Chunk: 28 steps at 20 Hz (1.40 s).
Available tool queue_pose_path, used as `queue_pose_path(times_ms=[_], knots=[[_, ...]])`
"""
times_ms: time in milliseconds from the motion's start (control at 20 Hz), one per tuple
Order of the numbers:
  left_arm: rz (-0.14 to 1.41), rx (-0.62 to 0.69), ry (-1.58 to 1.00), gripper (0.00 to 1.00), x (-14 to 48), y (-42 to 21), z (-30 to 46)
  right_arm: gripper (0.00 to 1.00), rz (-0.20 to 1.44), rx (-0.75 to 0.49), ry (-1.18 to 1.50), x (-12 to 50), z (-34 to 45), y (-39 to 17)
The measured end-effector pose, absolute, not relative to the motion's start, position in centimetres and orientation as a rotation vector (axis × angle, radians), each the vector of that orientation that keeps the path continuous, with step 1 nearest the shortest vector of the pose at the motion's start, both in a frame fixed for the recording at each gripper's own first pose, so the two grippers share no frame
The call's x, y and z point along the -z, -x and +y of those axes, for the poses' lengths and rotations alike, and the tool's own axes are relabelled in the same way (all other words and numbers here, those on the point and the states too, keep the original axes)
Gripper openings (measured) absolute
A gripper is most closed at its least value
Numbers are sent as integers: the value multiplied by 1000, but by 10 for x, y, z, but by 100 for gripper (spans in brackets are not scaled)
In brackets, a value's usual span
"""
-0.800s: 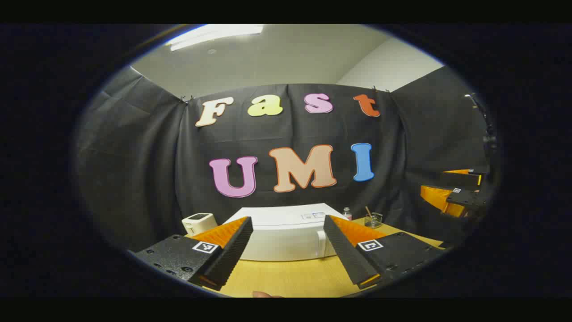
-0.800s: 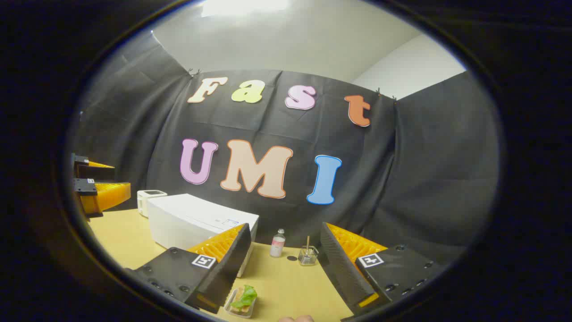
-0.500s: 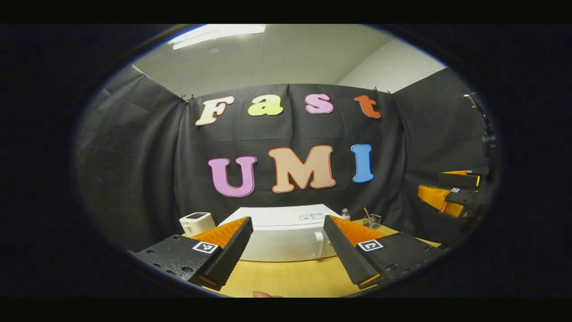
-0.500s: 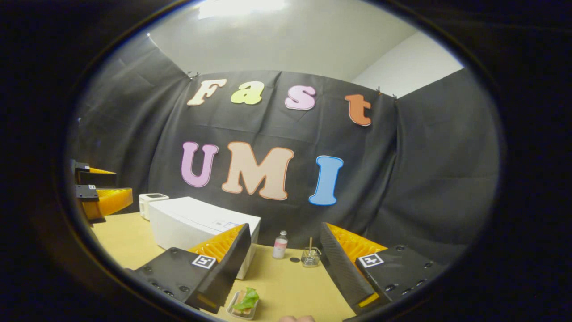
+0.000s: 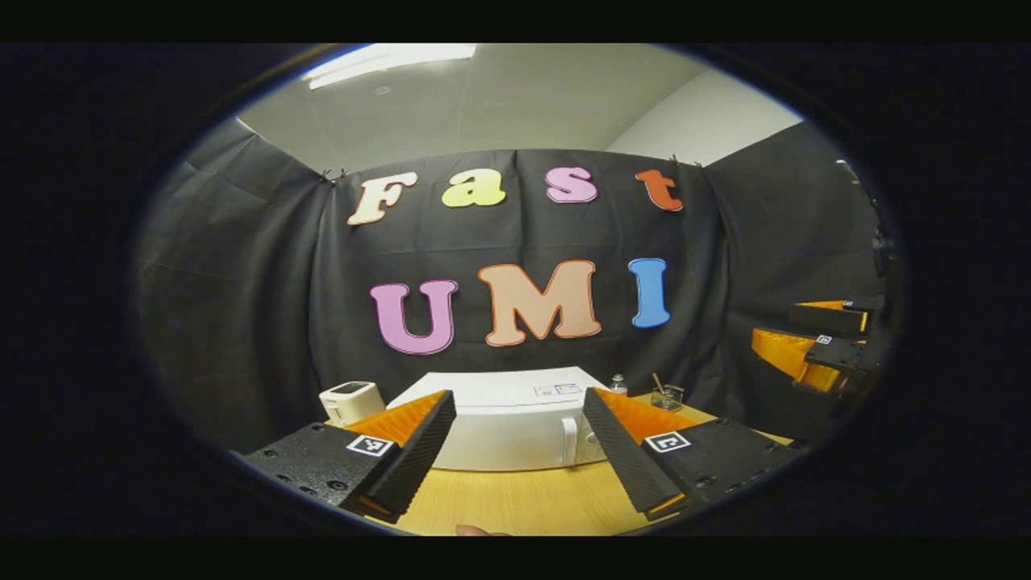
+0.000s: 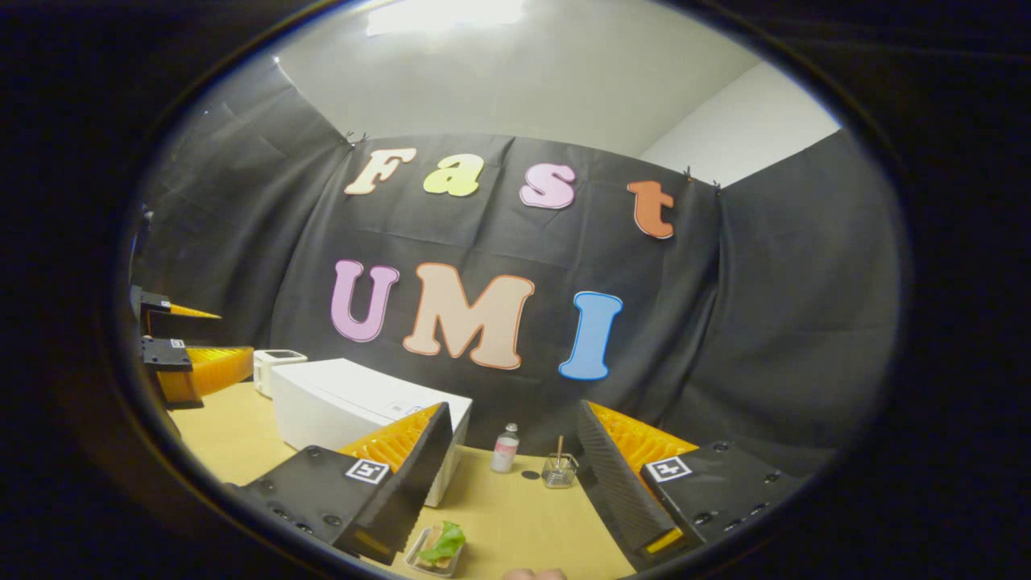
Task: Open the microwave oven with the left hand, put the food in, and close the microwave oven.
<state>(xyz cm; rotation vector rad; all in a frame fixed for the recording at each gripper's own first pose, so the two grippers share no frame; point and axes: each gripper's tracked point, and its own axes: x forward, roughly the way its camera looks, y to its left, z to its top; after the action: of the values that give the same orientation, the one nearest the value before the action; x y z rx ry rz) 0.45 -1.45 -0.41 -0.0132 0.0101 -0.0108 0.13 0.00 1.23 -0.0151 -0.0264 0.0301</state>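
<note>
Straight ahead of your left gripper (image 5: 519, 463), jaws spread and empty, the closed microwave oven (image 5: 503, 427) sits on the table (image 5: 523, 499), its upright handle (image 5: 570, 440) right of centre. Your right gripper (image 6: 515, 491), also agape, hovers over the food (image 6: 439, 548).

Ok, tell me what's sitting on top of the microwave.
The microwave has only a small label on its flat white top; nothing stands on it. Its door is shut, so the inside is hidden. The left claw is open, short of its handle.
</note>
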Motion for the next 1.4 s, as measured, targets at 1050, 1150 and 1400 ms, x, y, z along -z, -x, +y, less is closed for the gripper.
queue_pose_path(times_ms=[1050,1150,1400], knots=[[183,155,-32,98,135,-77,-66,99,-3,-6,-36,-9,-17,10],[215,161,-41,98,158,-95,-73,96,-1,4,-29,-10,-22,12],[300,174,-58,98,209,-130,-96,96,4,40,21,-10,-36,22]])
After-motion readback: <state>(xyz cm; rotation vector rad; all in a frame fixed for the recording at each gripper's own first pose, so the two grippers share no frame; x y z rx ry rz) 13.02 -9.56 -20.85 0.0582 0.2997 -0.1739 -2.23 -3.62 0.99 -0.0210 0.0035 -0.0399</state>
